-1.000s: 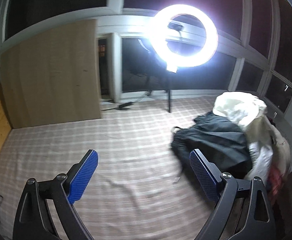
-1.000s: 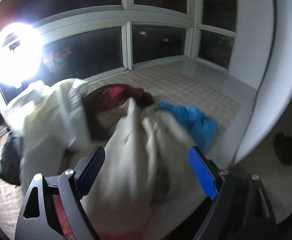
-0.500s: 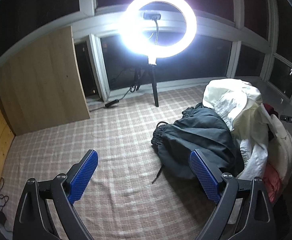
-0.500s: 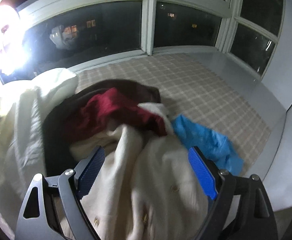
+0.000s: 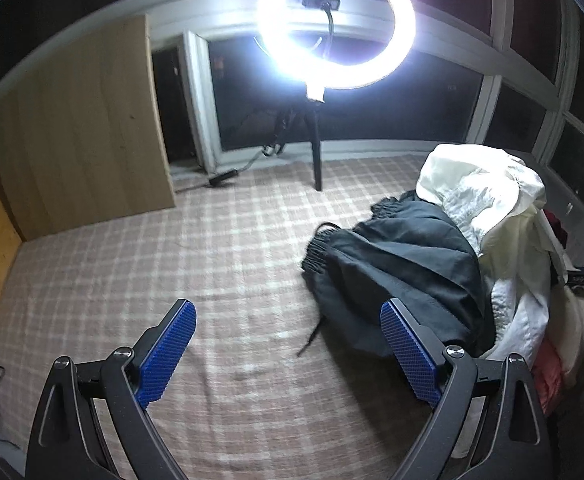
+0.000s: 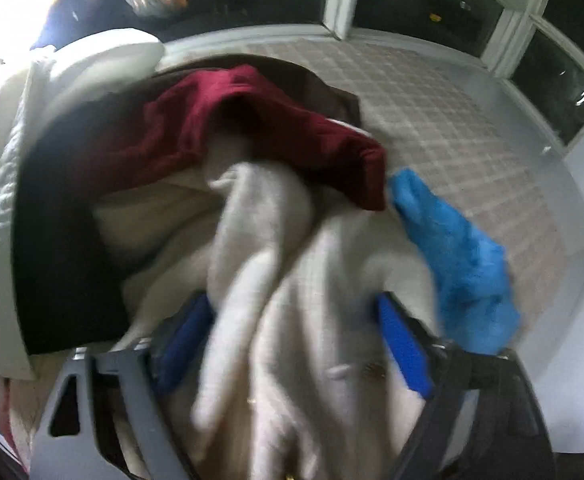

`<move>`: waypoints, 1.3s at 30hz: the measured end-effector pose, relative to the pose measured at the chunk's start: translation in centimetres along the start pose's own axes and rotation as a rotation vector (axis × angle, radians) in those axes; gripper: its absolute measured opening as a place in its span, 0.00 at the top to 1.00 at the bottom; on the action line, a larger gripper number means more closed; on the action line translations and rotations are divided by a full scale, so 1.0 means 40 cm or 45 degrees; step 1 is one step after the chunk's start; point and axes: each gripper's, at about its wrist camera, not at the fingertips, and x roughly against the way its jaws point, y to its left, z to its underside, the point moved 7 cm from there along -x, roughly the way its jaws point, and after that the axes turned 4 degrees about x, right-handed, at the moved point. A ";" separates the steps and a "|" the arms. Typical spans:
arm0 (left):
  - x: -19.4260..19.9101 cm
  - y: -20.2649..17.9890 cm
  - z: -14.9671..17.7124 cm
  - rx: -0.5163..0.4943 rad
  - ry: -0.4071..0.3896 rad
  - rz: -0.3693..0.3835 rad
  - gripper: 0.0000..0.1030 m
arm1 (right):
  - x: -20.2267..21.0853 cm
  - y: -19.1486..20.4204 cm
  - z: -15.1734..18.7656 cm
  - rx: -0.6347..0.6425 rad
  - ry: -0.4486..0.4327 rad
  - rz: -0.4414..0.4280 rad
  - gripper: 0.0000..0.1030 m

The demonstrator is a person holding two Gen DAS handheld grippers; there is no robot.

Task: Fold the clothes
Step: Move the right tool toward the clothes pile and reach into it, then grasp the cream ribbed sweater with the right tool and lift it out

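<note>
The right gripper (image 6: 292, 336) has pushed into the cream cardigan (image 6: 292, 280), fingers spread around it, likely to grasp; left gripper (image 5: 288, 344) fingers stay spread.

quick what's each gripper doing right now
Left gripper: open, empty, above the plaid blanket.
Right gripper: open, jaws straddling the cream garment, not clamped.
</note>
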 end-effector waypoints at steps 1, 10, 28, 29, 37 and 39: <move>-0.002 -0.010 -0.001 -0.011 -0.001 0.006 0.09 | 0.010 -0.003 0.003 -0.034 -0.017 -0.059 0.68; 0.002 -0.049 -0.025 -0.067 -0.030 0.045 0.09 | 0.272 -0.112 -0.030 -0.542 -0.370 -0.694 0.84; 0.131 0.098 -0.060 -0.007 -0.184 0.025 0.09 | 1.110 0.171 -0.235 -0.137 -1.053 -0.939 0.84; 0.143 0.120 -0.061 0.001 -0.197 0.025 0.09 | 1.150 0.209 -0.245 -0.096 -1.068 -0.947 0.84; 0.270 0.408 -0.075 0.067 -0.305 -0.020 0.09 | 1.350 0.627 -0.277 0.161 -1.096 -1.075 0.84; 0.306 0.502 -0.079 0.055 -0.311 -0.015 0.09 | 1.388 0.759 -0.277 0.211 -1.090 -1.121 0.84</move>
